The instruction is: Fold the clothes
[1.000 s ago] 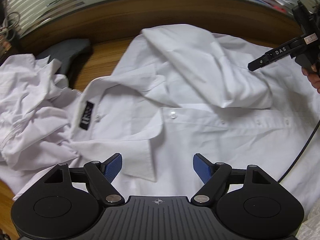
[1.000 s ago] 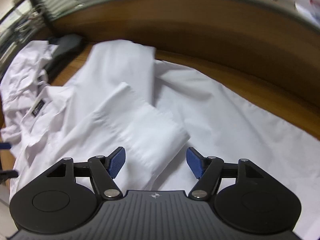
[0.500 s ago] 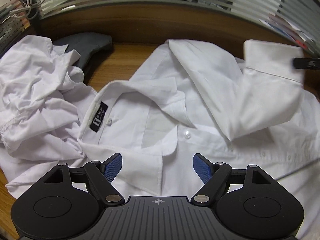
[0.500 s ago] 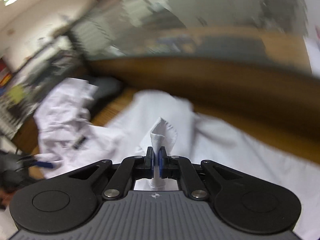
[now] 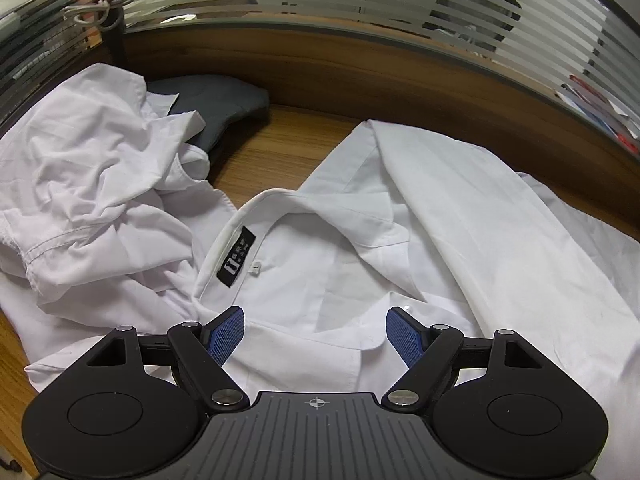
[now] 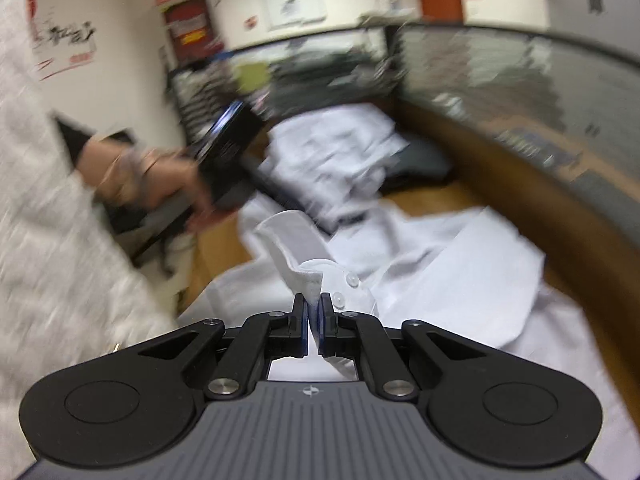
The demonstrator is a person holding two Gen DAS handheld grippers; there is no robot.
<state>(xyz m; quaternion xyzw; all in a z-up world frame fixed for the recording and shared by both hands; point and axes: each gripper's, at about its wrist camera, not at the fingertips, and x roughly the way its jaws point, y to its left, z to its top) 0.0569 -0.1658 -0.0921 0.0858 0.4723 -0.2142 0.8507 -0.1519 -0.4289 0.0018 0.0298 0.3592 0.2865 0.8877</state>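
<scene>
A white dress shirt (image 5: 360,264) lies spread on the wooden table, collar and black label (image 5: 236,257) toward me, one sleeve (image 5: 472,216) stretched across its chest to the right. My left gripper (image 5: 316,334) hovers open just above the collar and button placket, nothing between its blue pads. In the blurred right wrist view my right gripper (image 6: 314,312) is shut on the sleeve cuff (image 6: 296,248), which is lifted above the shirt (image 6: 448,264). The person's hand (image 6: 160,184) holds the left gripper's body at the left.
A crumpled pile of white clothes (image 5: 88,184) sits at the left, with a dark grey garment (image 5: 216,100) behind it. A wooden partition with frosted striped glass (image 5: 360,12) closes the table's far side. Bare tabletop (image 5: 276,144) shows between pile and shirt.
My right gripper closed on the sleeve cuff and lifted it, swinging toward the left. The left gripper stayed open and drew back over the collar; the sleeve now lies stretched out.
</scene>
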